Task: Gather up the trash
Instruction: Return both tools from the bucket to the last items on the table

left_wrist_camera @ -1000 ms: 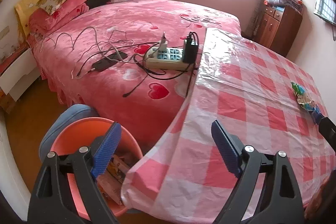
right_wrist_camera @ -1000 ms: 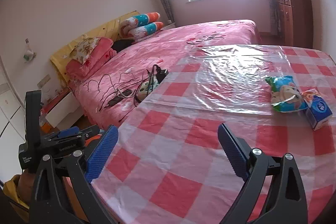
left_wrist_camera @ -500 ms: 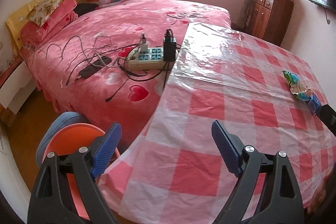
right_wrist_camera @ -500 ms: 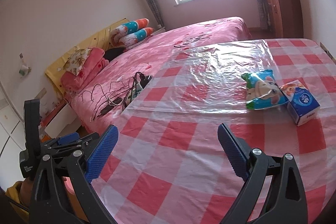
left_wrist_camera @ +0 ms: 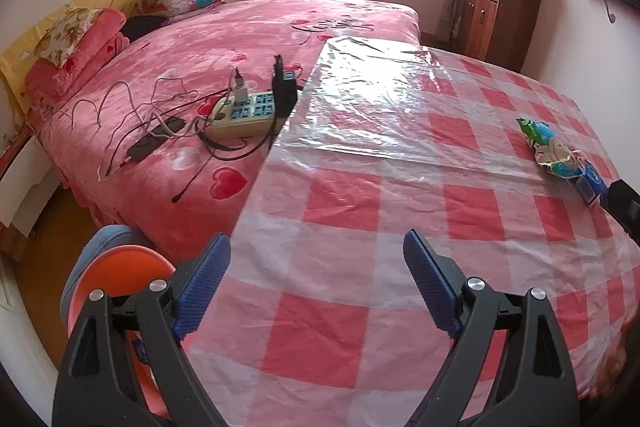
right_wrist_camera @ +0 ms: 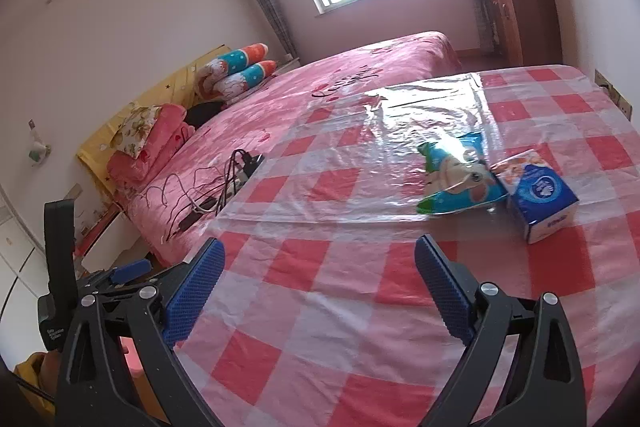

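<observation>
A crumpled blue and green snack bag (right_wrist_camera: 460,183) lies on the red-checked cloth (right_wrist_camera: 328,291), with a small blue and white carton (right_wrist_camera: 540,199) touching its right side. In the left wrist view the same snack bag (left_wrist_camera: 550,147) and carton (left_wrist_camera: 590,181) sit at the far right. My right gripper (right_wrist_camera: 320,287) hovers open over the cloth, short of both items, nothing between its fingers. My left gripper (left_wrist_camera: 316,275) is open too, over the cloth's near left part. An orange bin (left_wrist_camera: 116,279) stands on the floor at lower left, partly hidden by the left finger.
A power strip (left_wrist_camera: 248,115) with plugs and tangled cables lies on the pink bedspread (left_wrist_camera: 224,39) left of the cloth. Folded pillows sit at the headboard. A wooden cabinet (left_wrist_camera: 500,19) stands by the far wall. A blue stool (left_wrist_camera: 100,239) is behind the bin.
Both grippers slid sideways to the right over the cloth. The bin has dropped toward the left edge of the left view, and the bag and carton sit more central in the right view.
</observation>
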Demonstrator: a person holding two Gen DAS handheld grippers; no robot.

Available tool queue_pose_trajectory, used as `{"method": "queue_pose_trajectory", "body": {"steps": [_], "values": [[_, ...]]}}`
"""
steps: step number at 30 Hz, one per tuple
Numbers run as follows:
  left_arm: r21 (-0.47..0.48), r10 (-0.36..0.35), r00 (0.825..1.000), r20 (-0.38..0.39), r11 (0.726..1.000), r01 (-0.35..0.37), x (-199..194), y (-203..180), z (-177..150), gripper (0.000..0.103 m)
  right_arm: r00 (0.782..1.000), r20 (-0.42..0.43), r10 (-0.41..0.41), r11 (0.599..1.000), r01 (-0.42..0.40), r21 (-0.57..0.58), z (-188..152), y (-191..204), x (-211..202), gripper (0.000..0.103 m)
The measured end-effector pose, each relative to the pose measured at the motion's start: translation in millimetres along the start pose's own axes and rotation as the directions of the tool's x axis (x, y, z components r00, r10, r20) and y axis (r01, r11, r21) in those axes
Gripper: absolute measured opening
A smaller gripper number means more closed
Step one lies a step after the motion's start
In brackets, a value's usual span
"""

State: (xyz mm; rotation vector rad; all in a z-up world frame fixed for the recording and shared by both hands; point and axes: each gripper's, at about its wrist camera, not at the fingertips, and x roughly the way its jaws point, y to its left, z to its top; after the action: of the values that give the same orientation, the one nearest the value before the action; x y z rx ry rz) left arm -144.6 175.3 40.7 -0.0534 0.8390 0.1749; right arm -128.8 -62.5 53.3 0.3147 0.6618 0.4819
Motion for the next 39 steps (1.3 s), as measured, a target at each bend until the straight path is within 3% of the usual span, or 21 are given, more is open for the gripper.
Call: {"method": "queue_pose_trajectory", "body": {"steps": [19, 27, 35, 39], "values": [[0.070, -0.042, 0.999, -0.022, 0.997, 0.043, 10.5, -51.1, 5.0, 0.089, 0.998, 0.031, -0.057, 0.997, 0.054, 0.063, 8.9, -43.7, -14.7, 0.095], [0.087, -0.092, 0.995, -0.031, 0.992, 0.095, 10.1, -74.7, 10.0, 0.089, 0.986, 0.027, -0.167, 0.979, 0.163, 0.122, 16.5, -79.6, -28.4, 0.095], [0.075, -0.224, 0.973, -0.051, 0.971, 0.228, 10.1, -110.6, 28.9, 0.089, 0.964, -0.013, -0.266, 0.951, 0.264, 0.161, 19.9, -122.2, -32.9, 0.095], [0.074, -0.320, 0.945, -0.067, 0.943, 0.324, 12.9, -137.0, 43.4, 0.089, 0.962, -0.048, -0.268, 0.947, 0.272, 0.171, 19.1, -138.2, -30.0, 0.095]]}}
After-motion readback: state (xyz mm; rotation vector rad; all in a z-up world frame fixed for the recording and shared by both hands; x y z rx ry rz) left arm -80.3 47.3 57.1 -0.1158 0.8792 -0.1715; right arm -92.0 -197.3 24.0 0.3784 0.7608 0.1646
